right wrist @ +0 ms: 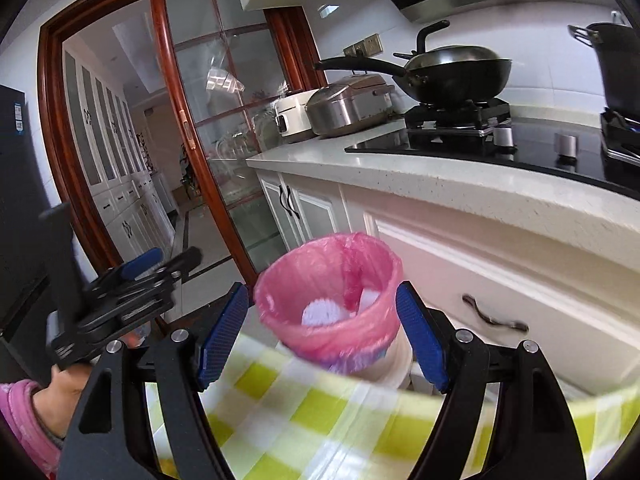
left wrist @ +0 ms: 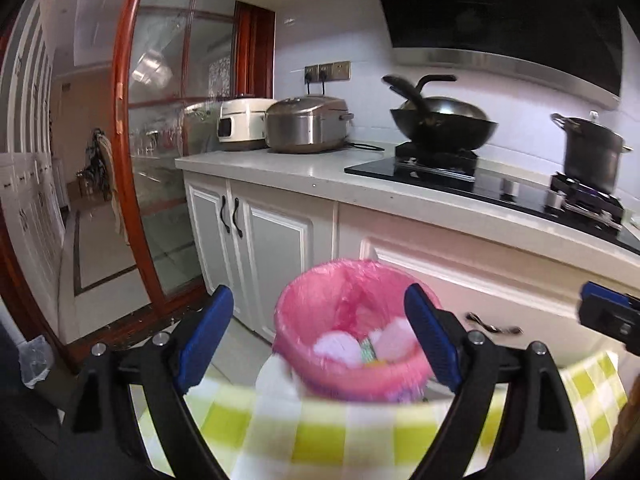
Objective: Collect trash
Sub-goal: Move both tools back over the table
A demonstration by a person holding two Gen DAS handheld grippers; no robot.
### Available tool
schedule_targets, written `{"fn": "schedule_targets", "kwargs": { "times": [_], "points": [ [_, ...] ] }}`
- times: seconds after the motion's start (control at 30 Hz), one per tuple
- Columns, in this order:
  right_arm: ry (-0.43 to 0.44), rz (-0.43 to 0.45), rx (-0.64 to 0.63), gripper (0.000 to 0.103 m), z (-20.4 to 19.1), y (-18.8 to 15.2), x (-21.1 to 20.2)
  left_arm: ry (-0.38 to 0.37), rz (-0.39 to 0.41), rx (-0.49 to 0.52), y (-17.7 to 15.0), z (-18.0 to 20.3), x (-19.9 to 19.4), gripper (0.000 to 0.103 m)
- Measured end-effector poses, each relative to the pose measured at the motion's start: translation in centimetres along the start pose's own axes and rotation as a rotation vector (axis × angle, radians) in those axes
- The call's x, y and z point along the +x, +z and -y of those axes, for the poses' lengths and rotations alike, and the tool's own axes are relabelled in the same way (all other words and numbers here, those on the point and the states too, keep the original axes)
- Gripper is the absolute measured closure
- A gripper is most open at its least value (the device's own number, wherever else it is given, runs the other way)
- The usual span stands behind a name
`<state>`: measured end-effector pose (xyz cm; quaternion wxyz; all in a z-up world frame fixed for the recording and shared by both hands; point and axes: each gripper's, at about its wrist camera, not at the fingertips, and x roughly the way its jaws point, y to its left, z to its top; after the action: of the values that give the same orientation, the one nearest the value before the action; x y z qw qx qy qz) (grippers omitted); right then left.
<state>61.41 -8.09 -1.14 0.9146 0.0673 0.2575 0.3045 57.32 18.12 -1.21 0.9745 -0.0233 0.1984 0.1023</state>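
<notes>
Now both grippers' jaws apart, empty; pink-lined bin w/ trash beyond.

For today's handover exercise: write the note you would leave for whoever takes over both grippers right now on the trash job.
Left gripper: jaws open, nothing held.
Right gripper: jaws open, nothing held.
The bin with the pink liner stands past the far edge of the checked tablecloth, below the counter.
Done: white crumpled waste and a small wrapper lie in the bin.
Left: no loose trash shows in either view; check the table.
</notes>
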Motion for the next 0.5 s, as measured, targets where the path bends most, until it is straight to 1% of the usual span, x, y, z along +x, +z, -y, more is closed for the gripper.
{"fn": "schedule_targets", "kwargs": {
  "times": [0.07,0.2,0.27,0.33,0.5],
  "points": [
    [-0.006,0.004,0.006,0.03,-0.9,-1.1,-2.1,0.001,0.005,-0.005,-1.0,0.2,-3.3,0.012],
    [-0.021,0.01,-0.009,0.03,-3.1,-3.7,-6.7,0.012,0.025,-0.005,-3.6,0.6,-9.9,0.01],
    [-0.016,0.007,0.004,0.03,-3.8,-5.2,-8.8,-0.001,0.03,-0.01,-5.0,0.8,-13.1,0.007],
    [-0.018,0.008,0.01,0.03,-4.5,-6.6,-10.8,-0.019,0.033,-0.013,-6.4,1.1,-16.0,0.007],
    [-0.037,0.024,0.002,0.03,-6.6,-10.1,-15.4,-0.027,0.039,-0.001,-9.0,1.6,-21.3,0.007]
  ]
}}
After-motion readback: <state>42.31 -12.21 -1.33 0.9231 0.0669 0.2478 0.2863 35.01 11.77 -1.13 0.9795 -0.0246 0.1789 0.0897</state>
